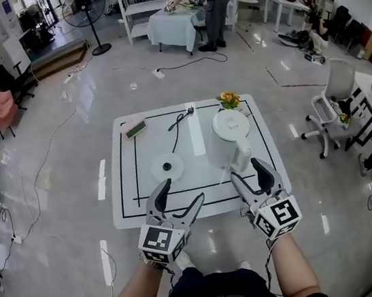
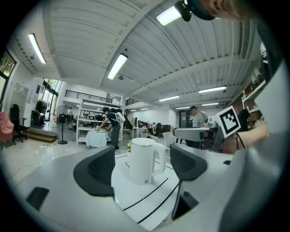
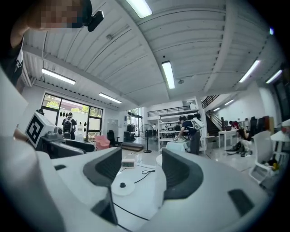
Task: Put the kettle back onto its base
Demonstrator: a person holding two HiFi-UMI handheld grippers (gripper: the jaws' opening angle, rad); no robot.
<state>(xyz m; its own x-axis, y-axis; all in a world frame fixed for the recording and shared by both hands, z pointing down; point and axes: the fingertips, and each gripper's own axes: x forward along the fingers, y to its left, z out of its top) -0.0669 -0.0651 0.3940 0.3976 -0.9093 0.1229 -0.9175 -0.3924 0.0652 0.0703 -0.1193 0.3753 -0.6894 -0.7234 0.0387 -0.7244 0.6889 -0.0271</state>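
Head view, with both gripper views. A white surface (image 1: pixel 129 207) marked with a black rectangular outline carries the task's things. The white kettle (image 1: pixel 231 138) stands upright on the right half of the surface, lid on, its handle turned toward the person. The round base (image 1: pixel 167 167) lies flat to the kettle's left, apart from it and bare, with a black cord (image 1: pixel 177 123) running from it toward the far edge. The kettle is therefore off its base.

The left gripper (image 1: pixel 184 191) is held over the near edge of the surface, just in front of the base. Its jaws stand wide apart with nothing between the pads. In the left gripper view the kettle appears in the gap between the jaws, but farther off on the surface and untouched.

The right gripper (image 1: pixel 245 170) is held just before the kettle's handle, its jaws likewise spread wide and clamping nothing. In the right gripper view the base shows in the gap, and the kettle's body is partly hidden behind the right-hand jaw. Whether that jaw touches the kettle cannot be told.

A small box (image 1: pixel 134 126) and a bunch of flowers (image 1: pixel 228 98) lie at the far side of the surface.
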